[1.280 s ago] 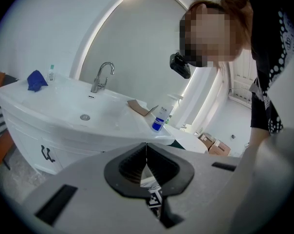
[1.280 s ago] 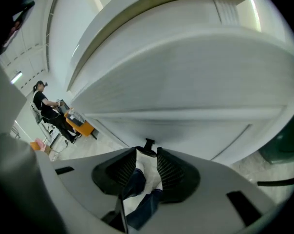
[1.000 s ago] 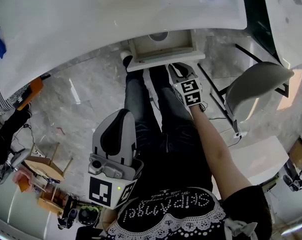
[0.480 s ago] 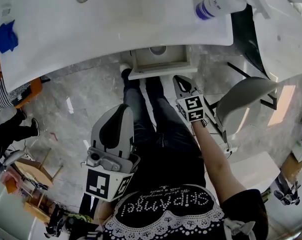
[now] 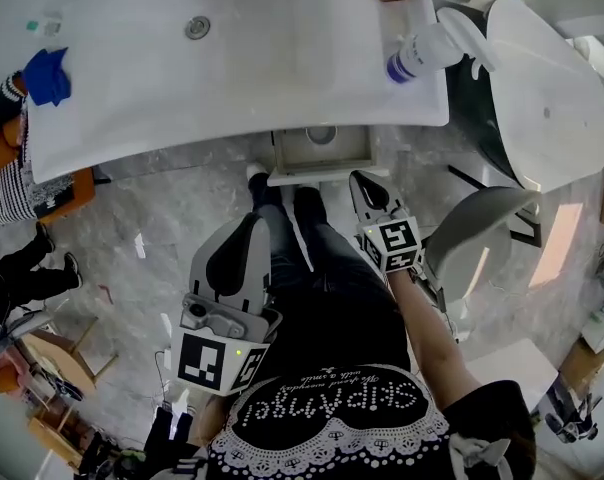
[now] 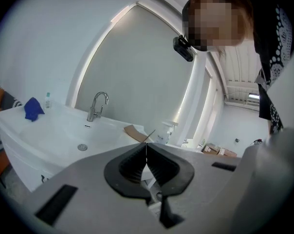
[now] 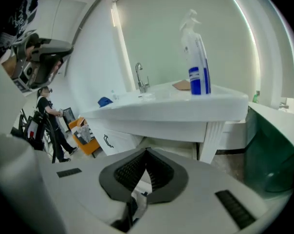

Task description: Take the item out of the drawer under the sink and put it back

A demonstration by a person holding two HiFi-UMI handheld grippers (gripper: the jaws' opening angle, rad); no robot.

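A blue cloth (image 5: 46, 76) lies at the upper left on the white sink (image 5: 252, 78). Lower, left of centre, the left gripper (image 5: 244, 230) has its jaws pressed together on nothing. At top centre the drawer (image 5: 317, 175) stands pulled out under the sink, with a round shape inside too small to name. Just right and below, the right gripper (image 5: 362, 180) is likewise closed and empty. A spray bottle (image 5: 422, 53) stands at the upper right.

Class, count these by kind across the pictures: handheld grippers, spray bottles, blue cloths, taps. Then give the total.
Grippers: 2 (left gripper, right gripper)
Spray bottle: 1
Blue cloth: 1
Tap: 1
Total: 5
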